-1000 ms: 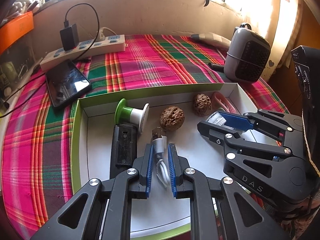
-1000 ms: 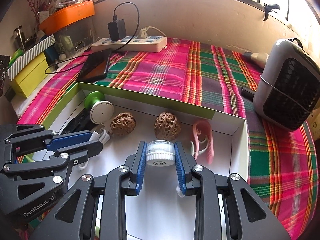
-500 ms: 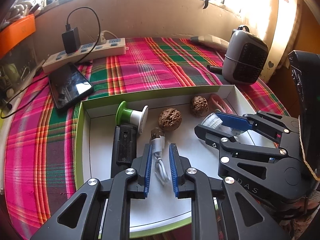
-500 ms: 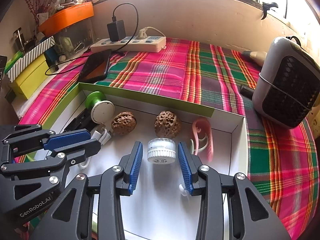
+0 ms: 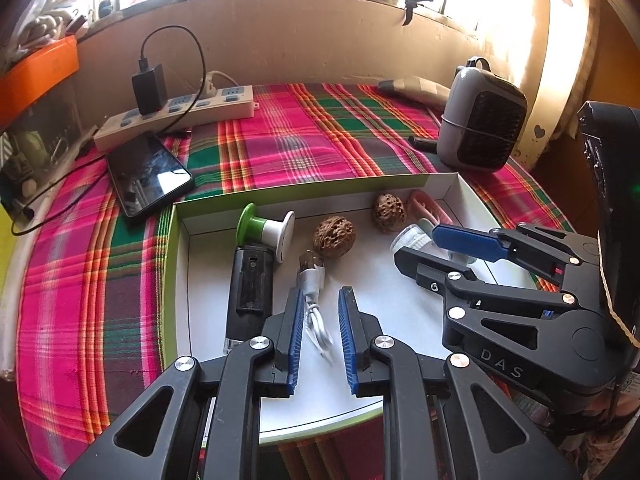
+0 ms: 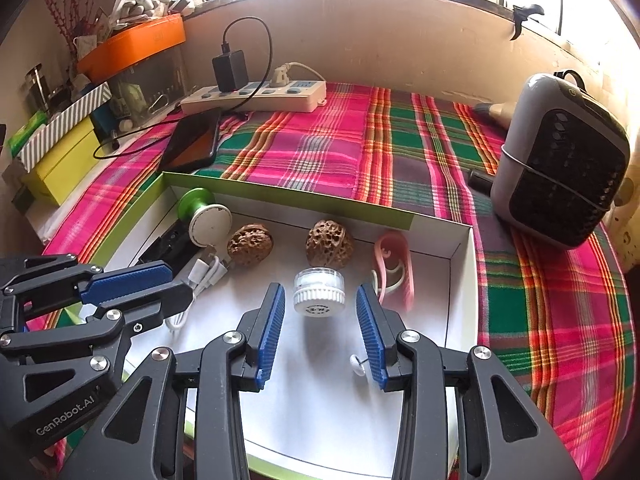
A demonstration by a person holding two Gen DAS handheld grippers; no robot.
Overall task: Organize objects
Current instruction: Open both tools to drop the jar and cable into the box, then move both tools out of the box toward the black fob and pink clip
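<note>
A: What is the left gripper (image 5: 319, 300) doing now?

B: It is hanging over the white tray (image 5: 400, 308), and its blue pads are standing a little apart. The white USB cable (image 5: 314, 300) is lying on the tray floor between them, but the pads are not pressing on it. So the gripper is released.

A: And the right gripper (image 6: 320, 304)?

B: It is also standing released. The small white jar (image 6: 319, 291) is sitting upright on the tray (image 6: 462, 280) between its fingertips, with a clear gap on both sides.

A: What else is lying in the tray?

B: Behind the jar, a pitted walnut (image 6: 329, 244) is resting, and a smoother walnut (image 6: 250, 244) is lying to its left. A pink clip (image 6: 394, 268) is lying at the right, near the tray wall. At the left, a green and white spool (image 5: 264, 232) is lying on its side, and a black device (image 5: 249, 288) is lying just beside the cable.

A: Where is the tray standing?

B: It is standing on a plaid cloth (image 6: 340, 144). Behind it, a phone (image 5: 148, 172) is lying near a power strip (image 5: 180, 114), and a grey heater (image 6: 560, 176) is standing at the right.
</note>
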